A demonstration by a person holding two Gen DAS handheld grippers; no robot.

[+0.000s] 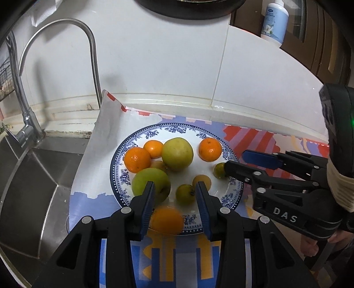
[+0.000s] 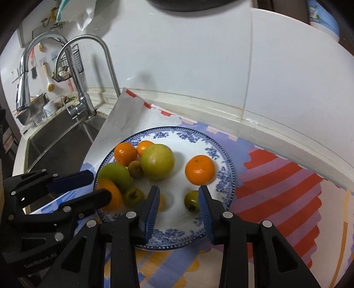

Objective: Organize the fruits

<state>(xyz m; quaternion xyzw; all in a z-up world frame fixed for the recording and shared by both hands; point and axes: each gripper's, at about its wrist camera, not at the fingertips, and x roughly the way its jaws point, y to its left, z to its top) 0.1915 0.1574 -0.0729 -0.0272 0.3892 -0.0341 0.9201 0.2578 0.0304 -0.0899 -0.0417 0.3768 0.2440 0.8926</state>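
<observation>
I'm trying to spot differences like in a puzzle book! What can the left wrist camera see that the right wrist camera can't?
Only the left wrist view shows a white bottle on the ledge at the top right, and "DAS" printed on the right gripper.

Only the right wrist view shows a second faucet, a hanging wire basket and a yellow brush on the far wall.

Both show the blue patterned plate of oranges and green fruit, the curved faucet, the sink and the colourful mat. Both grippers' jaws stand apart.
</observation>
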